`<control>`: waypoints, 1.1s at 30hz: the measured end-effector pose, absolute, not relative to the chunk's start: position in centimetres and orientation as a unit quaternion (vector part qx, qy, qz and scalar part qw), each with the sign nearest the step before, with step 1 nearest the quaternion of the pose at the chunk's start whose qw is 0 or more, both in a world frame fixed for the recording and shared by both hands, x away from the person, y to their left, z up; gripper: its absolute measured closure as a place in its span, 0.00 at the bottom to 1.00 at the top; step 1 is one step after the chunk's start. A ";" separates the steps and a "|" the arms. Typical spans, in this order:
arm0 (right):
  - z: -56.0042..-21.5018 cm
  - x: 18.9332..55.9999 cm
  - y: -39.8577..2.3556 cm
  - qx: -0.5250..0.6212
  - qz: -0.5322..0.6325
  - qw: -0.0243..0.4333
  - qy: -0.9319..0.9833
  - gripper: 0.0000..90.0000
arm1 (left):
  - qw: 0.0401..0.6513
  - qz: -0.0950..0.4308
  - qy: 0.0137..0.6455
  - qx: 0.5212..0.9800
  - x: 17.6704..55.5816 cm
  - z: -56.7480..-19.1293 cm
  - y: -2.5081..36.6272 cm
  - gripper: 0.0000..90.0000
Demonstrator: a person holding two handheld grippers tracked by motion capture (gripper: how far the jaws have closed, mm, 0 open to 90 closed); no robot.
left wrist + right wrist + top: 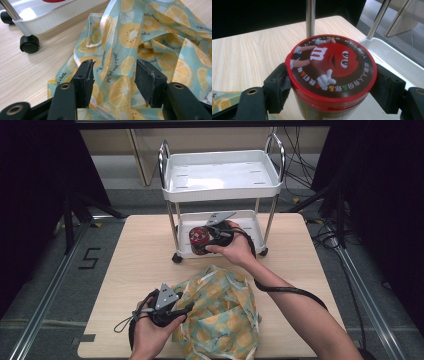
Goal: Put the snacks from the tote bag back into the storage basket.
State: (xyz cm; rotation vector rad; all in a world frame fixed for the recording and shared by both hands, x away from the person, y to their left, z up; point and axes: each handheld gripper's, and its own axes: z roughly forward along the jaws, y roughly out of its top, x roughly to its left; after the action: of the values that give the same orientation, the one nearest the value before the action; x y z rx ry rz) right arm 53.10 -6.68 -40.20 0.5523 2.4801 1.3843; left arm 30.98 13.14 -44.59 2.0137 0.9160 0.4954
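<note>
Glossy plastic bag (140,37), matt wooden table (145,265), shiny plastic jar lid (332,65).

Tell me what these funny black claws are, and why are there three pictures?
A person sits at a wooden table holding a squeeze tool in each hand, called a gripper. Each has two black jaws that pinch things.

One picture comes from a camera up high, looking down. The other two come from small cameras riding on the grippers, looking along their jaws.

On the table stand a small white cart on wheels and a crumpled bag printed with orange slices.

The right gripper is clamped around a red-lidded candy jar at the cart's lower shelf. The left gripper is open, its jaws either side of a fold of the bag, not pinching it.
</note>
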 end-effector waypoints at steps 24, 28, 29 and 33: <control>-40.4 53.9 -5.9 0.188 0.467 0.125 0.855 0.29 | 0.425 0.198 0.366 0.804 31.0 -44.6 13.2 0.54; -40.4 54.0 -5.8 0.188 0.466 0.123 0.856 0.29 | 0.421 0.198 0.365 0.806 31.0 -44.6 13.2 0.54; -40.4 54.0 -5.8 0.188 0.466 0.123 0.856 0.29 | 0.419 0.199 0.363 0.808 31.0 -44.6 13.3 0.54; -40.6 54.3 -5.8 0.188 0.466 0.124 0.856 0.29 | 0.416 0.197 0.362 0.811 31.0 -44.6 13.3 0.54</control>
State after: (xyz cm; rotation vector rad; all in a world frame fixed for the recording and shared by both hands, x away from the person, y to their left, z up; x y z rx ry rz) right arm 54.28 -5.82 -40.61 0.5474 2.4953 1.3581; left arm 31.00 13.32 -44.56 2.0352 0.9083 0.4952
